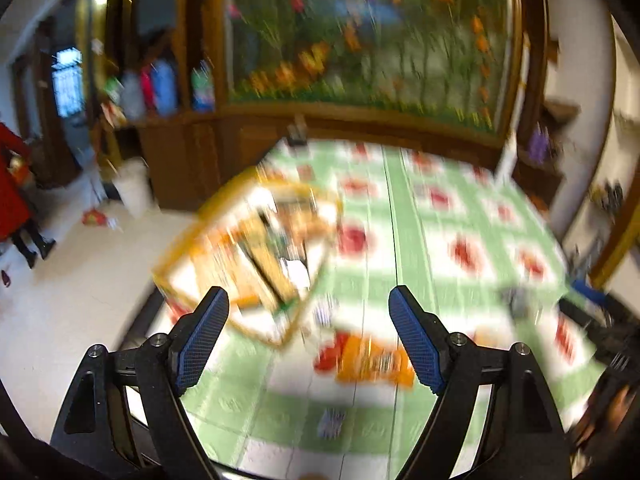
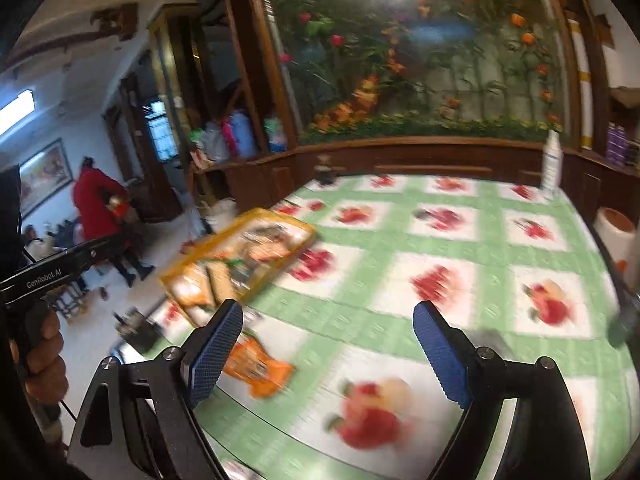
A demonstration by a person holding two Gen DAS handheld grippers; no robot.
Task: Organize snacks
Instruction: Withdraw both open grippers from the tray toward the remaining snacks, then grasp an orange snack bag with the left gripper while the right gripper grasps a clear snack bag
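Both views are blurred by motion. A yellow basket holding several snack packets stands at the table's left edge; it also shows in the right wrist view. An orange snack packet lies on the cloth in front of it, also seen in the right wrist view. My left gripper is open and empty above the table, between the basket and the packet. My right gripper is open and empty, with the orange packet by its left finger.
The table has a green and white checked cloth with red fruit prints. A white bottle stands at the far right edge. A wooden cabinet with a flower panel is behind. A person in red stands at left.
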